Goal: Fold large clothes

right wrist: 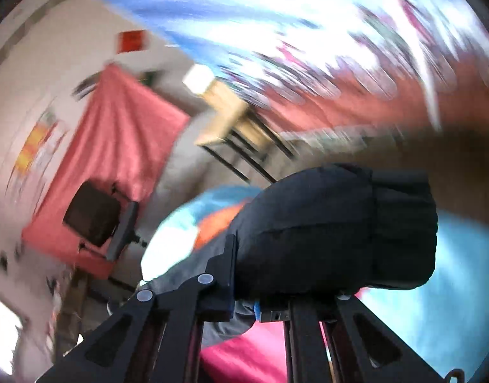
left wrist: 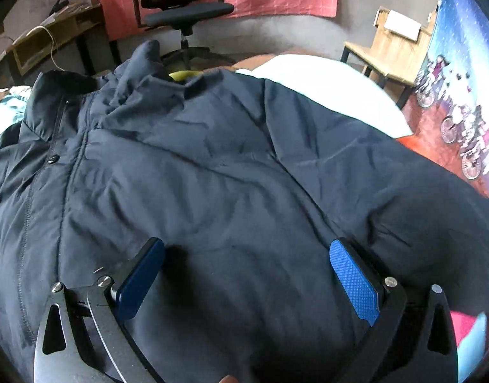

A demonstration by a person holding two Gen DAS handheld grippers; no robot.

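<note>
Behind, a chair [left wrist: 184, 3] faces the jacket [left wrist: 212, 166], mostly unfolded: left gripper [left wrist: 247, 274] gapes over its body, right gripper [right wrist: 260, 287] is clamped on the cuff [right wrist: 337, 233].

**A:** What is everything resting on?

**B:** A bed or table under a smooth white sheet [left wrist: 324, 86]; which of the two cannot be told. The white shows only beyond the fingertips, toward the upper right.

**A:** And lying on it?

**B:** A large, dark navy padded jacket [left wrist: 212, 166], spread front-up, collar at the far end. It runs from under the fingers outward. Bright pink cloth [left wrist: 464, 325] and pale turquoise cloth [left wrist: 474, 348] show just right of the right-hand finger.
</note>
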